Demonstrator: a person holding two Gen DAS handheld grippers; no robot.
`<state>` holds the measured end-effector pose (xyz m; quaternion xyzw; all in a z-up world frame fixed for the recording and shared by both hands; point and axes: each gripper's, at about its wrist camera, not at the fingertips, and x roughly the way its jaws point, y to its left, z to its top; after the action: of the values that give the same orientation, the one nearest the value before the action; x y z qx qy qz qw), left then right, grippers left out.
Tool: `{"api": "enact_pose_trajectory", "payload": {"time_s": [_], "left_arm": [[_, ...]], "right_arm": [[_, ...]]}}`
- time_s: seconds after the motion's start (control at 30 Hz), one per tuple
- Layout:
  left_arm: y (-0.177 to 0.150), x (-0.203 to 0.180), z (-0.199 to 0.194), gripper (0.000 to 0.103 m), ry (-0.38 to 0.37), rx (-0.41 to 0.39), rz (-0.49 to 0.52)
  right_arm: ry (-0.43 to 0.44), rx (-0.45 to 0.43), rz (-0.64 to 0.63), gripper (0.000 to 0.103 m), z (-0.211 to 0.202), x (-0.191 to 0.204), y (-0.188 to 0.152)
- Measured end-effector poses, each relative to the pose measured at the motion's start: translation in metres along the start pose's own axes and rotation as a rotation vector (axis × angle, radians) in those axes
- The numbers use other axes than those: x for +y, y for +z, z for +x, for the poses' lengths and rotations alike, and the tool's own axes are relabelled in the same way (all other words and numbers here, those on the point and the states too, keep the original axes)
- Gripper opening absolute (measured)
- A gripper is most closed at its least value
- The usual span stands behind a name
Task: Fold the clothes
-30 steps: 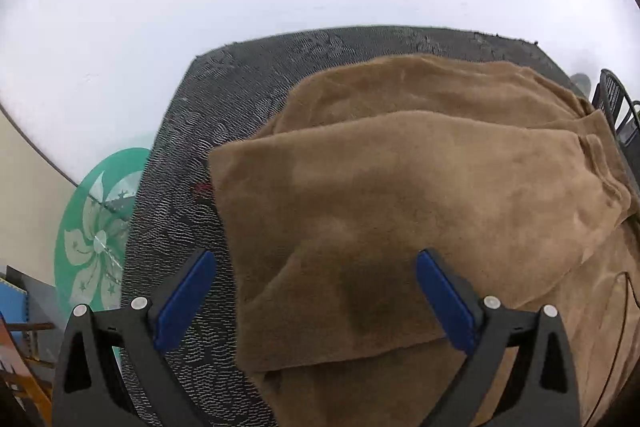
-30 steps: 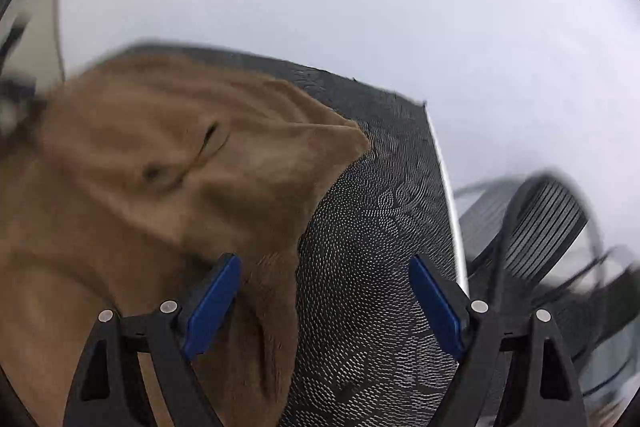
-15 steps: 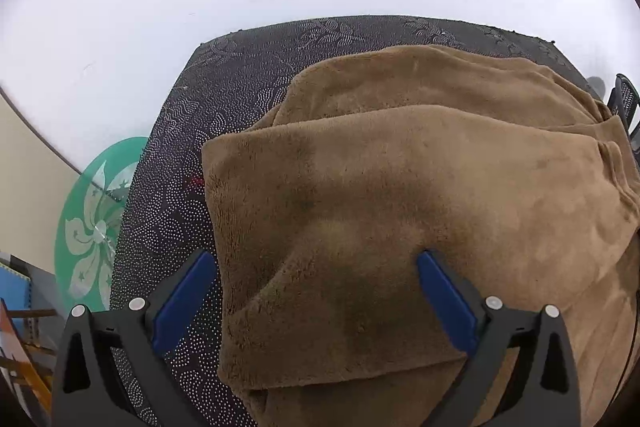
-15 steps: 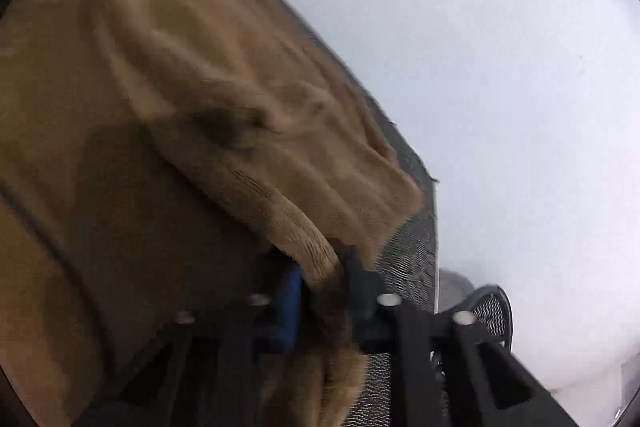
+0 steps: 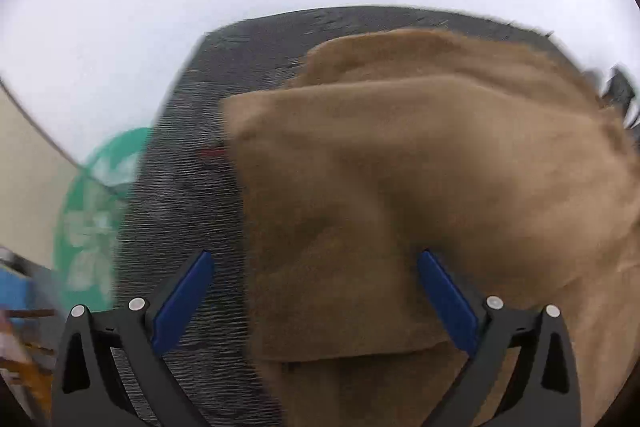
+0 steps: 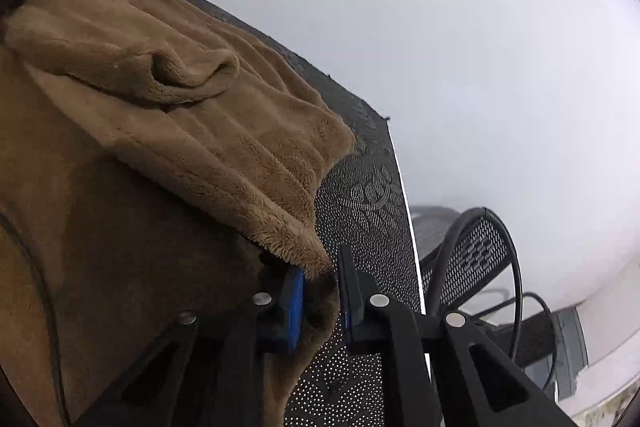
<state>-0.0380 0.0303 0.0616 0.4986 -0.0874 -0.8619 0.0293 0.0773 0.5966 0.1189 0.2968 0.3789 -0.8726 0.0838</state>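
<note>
A dark patterned desk (image 5: 188,211) carries almost everything here, and most of its top is covered by the brown fleece garment (image 5: 400,179), which lies in two or three loose layers from the middle of the desk toward its right edge, stopping short of the left edge, where bare surface shows. The cloth looks thick, plush and limp: light for its bulk, no stiffness, and likely to sag and slide over itself when lifted, so a pinch on one layer alone could let the rest trail. Hemmed edges and corners seem the soundest places to take hold. Near the desk's right edge, one such ribbed border (image 6: 280,187) runs down into the right gripper (image 6: 320,291), whose jaws are clamped together on the fleece edge, with pile bulging between the blue pads (image 6: 295,307). The left gripper (image 5: 316,291) stands wide apart above the near left side of the garment, one finger over bare desk and the other over cloth, gripping nothing; the left wrist view is smeared, so whether a pad brushes the pile is hard to say. A small red mark (image 5: 212,151) sits just beside the garment's left border.
</note>
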Motion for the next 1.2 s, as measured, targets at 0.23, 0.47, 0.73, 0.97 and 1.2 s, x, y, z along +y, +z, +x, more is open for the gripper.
{"api": "enact_pose_trajectory", "payload": {"time_s": [0.23, 0.47, 0.73, 0.97, 1.2], "left_arm": [[-0.006, 0.021, 0.002, 0.103, -0.080, 0.005, -0.054], [0.010, 0.013, -0.010, 0.103, -0.066, -0.030, 0.011], [0.058, 0.034, -0.013, 0.103, -0.210, -0.053, -0.096], [0.113, 0.017, 0.018, 0.103, -0.520, -0.029, -0.142], [0.136, -0.006, 0.085, 0.103, -0.360, 0.119, -0.147]], "right_arm": [[0.216, 0.056, 0.100, 0.049, 0.010, -0.031, 0.009], [0.378, -0.026, 0.454, 0.082, -0.014, -0.116, 0.026], [0.459, -0.068, 0.462, 0.082, 0.006, -0.088, 0.092], [0.668, -0.033, 0.506, 0.082, 0.062, -0.059, 0.139], [0.664, 0.148, 0.612, 0.082, 0.161, -0.058, 0.150]]}}
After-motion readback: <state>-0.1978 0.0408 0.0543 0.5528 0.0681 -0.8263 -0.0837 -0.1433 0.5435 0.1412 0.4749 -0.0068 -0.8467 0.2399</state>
